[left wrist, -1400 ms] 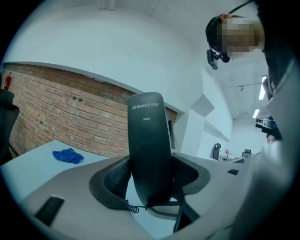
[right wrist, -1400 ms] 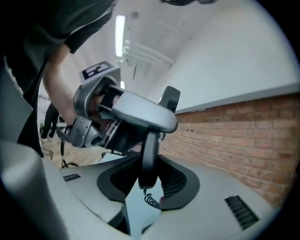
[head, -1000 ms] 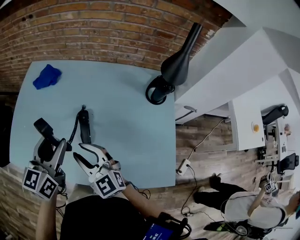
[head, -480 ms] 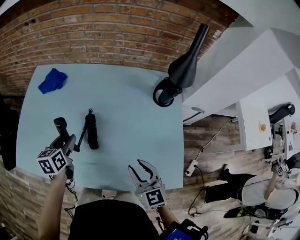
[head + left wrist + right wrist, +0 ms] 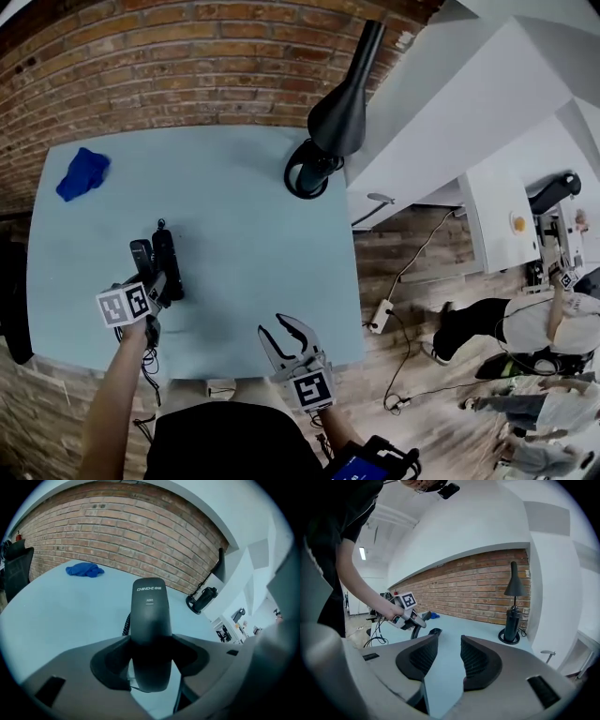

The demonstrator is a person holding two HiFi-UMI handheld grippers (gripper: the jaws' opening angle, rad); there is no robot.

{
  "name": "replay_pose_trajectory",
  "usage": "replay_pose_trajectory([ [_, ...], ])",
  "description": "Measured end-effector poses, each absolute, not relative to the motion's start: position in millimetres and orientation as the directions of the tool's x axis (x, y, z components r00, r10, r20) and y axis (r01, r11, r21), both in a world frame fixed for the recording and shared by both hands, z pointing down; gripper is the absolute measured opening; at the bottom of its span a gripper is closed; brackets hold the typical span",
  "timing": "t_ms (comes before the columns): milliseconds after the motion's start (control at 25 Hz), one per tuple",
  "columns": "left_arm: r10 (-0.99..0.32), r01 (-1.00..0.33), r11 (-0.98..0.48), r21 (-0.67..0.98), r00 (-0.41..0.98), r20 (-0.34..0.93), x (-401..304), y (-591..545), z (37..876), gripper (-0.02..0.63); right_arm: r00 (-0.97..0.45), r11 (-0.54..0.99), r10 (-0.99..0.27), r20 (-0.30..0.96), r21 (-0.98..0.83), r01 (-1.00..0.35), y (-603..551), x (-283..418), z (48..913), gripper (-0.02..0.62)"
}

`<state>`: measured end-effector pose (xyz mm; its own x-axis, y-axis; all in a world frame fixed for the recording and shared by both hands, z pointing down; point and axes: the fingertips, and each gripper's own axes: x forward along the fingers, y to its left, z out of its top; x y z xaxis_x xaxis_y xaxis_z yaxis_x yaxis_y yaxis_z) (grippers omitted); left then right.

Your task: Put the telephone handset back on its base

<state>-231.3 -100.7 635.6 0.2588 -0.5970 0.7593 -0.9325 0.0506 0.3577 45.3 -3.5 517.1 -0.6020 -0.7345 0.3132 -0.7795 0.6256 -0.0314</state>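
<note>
A black telephone handset stands upright between the jaws of my left gripper, which is shut on it. Its coiled cord hangs behind it. In the head view my left gripper holds the handset just left of the long black base, close beside it. My right gripper hovers open over the table's front edge, well right of the phone. Nothing sits between its jaws. The right gripper view shows the left gripper over the base.
A light blue table stands against a brick wall. A black desk lamp rises at its back right corner. A blue cloth lies at the back left. Cables and a power strip lie on the wooden floor, where people stand at the right.
My left gripper has carried the handset rightward, up beside the base. My right gripper pulled back from the base to the table's front edge and now holds still.
</note>
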Motion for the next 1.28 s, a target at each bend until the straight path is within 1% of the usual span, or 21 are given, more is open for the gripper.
replay_pose_trajectory([
  [120,-0.572,-0.933,0.072,0.352,0.25,0.781,-226.5,-104.4,652.8,0.272,-0.606,0.633,-0.737,0.297,-0.01,-0.774,-0.8,47.2,517.7,0.163],
  [240,-0.549,-0.934,0.089,0.346,0.244,0.8,-222.4,-107.1,668.1,0.272,-0.592,0.616,-0.739,0.321,-0.034,-0.787,3.3,49.3,522.2,0.163],
  [360,-0.53,-0.936,0.099,0.339,0.238,0.814,-221.2,-109.3,678.4,0.272,-0.595,0.623,-0.735,0.325,-0.02,-0.782,7.4,49.3,526.6,0.161],
  [640,-0.504,-0.938,0.11,0.328,0.232,0.832,-217.1,-120.3,689.6,0.273,-0.578,0.598,-0.741,0.341,-0.057,-0.8,14.2,53.9,532.3,0.161],
  [800,-0.504,-0.933,0.133,0.335,0.227,0.833,-214.5,-127.8,692.7,0.275,-0.573,0.595,-0.747,0.336,-0.046,-0.802,15.8,57.0,532.1,0.161],
  [1280,-0.458,-0.945,0.207,0.252,0.134,0.879,-220.8,-134.4,704.4,0.276,-0.558,0.572,-0.757,0.34,-0.067,-0.817,15.0,65.2,534.7,0.161],
])
